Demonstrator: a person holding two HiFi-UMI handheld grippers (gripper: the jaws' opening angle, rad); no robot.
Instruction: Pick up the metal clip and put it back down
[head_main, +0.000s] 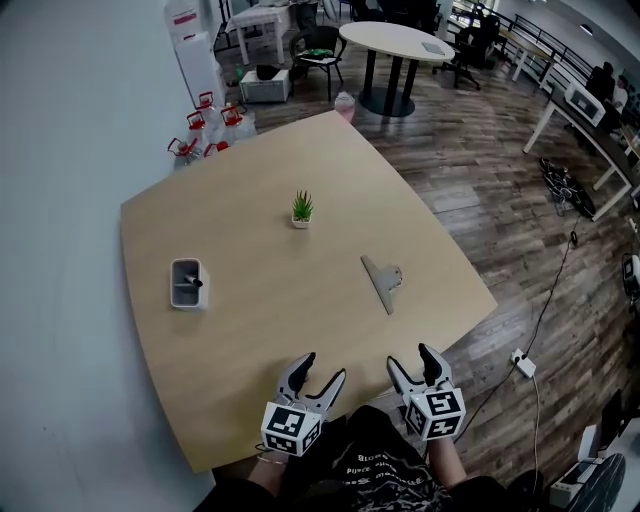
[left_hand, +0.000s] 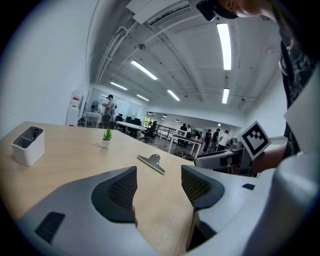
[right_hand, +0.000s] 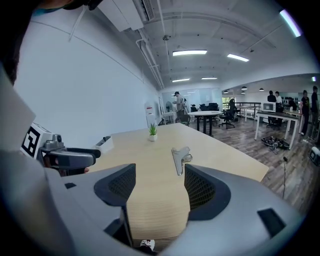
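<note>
The metal clip (head_main: 382, 280) lies flat on the wooden table (head_main: 260, 300), right of centre, and nothing touches it. It also shows ahead in the left gripper view as the clip (left_hand: 152, 162) and in the right gripper view as the clip (right_hand: 180, 157). My left gripper (head_main: 322, 366) hovers open over the table's near edge. My right gripper (head_main: 412, 356) is open beside it, nearer the clip. In the gripper views, the left gripper (left_hand: 158, 187) and the right gripper (right_hand: 159, 184) hold nothing between their jaws.
A small potted plant (head_main: 301, 209) stands near the table's middle. A white holder (head_main: 187, 282) with a dark item sits toward the left side. Beyond the table are water jugs (head_main: 212, 125), a round table (head_main: 396, 42) and chairs on wood flooring.
</note>
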